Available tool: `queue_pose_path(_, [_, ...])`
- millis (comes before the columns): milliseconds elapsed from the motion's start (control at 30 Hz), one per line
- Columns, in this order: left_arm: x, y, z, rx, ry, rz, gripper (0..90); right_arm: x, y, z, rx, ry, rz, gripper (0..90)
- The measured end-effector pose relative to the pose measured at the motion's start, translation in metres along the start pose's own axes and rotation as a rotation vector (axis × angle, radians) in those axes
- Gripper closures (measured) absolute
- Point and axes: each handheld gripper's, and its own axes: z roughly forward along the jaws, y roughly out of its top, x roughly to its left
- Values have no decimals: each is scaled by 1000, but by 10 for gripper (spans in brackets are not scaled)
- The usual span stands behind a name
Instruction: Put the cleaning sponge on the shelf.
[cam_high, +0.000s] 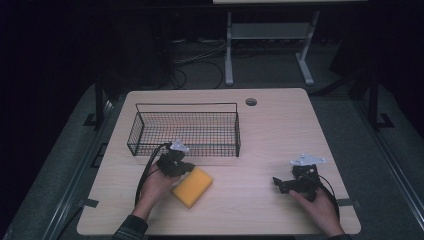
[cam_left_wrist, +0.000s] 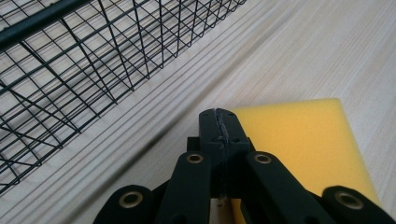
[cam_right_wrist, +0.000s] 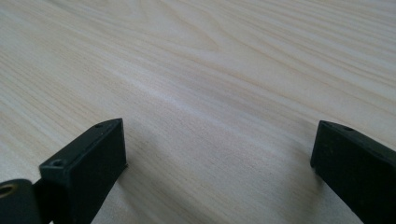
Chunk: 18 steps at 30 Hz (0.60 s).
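From the high view, a yellow sponge (cam_high: 192, 186) lies flat on the pale wood-grain desk (cam_high: 260, 135), near the front edge and left of centre. It is a soft rectangular block, its long axis running diagonally from near-left to far-right. The left claw (cam_high: 184, 167) sits at its far-left edge, held by the left hand (cam_high: 155, 187). Behind them stands a black wire basket (cam_high: 185, 131), a long, open-topped mesh box set crosswise. The right claw (cam_high: 276, 182), in the right hand (cam_high: 320, 207), rests on the desk well apart to the right.

In the left gripper view, the left claw (cam_left_wrist: 219, 126) has its jaws pressed together with nothing between them, tip over the sponge (cam_left_wrist: 299, 144); the basket (cam_left_wrist: 93, 70) mesh runs alongside.

In the right gripper view, the right claw (cam_right_wrist: 217, 149) stands wide apart over bare, streaked desk (cam_right_wrist: 210, 70).
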Motion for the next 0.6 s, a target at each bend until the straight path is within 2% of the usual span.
queue_pose_path(167, [2,-2,-7,-8,-2,-9,893,0,0,0,0,0,0,26])
queue_pose_path(333, [0,-3,-15,-8,7,-16,804,0,0,0,0,0,0,26])
queue_pose_path(433, [1,-5,-21,0,2,-32,726,0,0,0,0,0,-1,26])
queue_pose_path(467, [1,-6,-23,5,-3,-44,659,0,0,0,0,0,-1,26])
queue_pose_path(567, [0,-7,-25,7,-5,-55,572,0,0,0,0,0,-1,26])
queue_pose_path(600, [-1,-7,-26,10,-5,-60,572,0,0,0,0,0,-1,26])
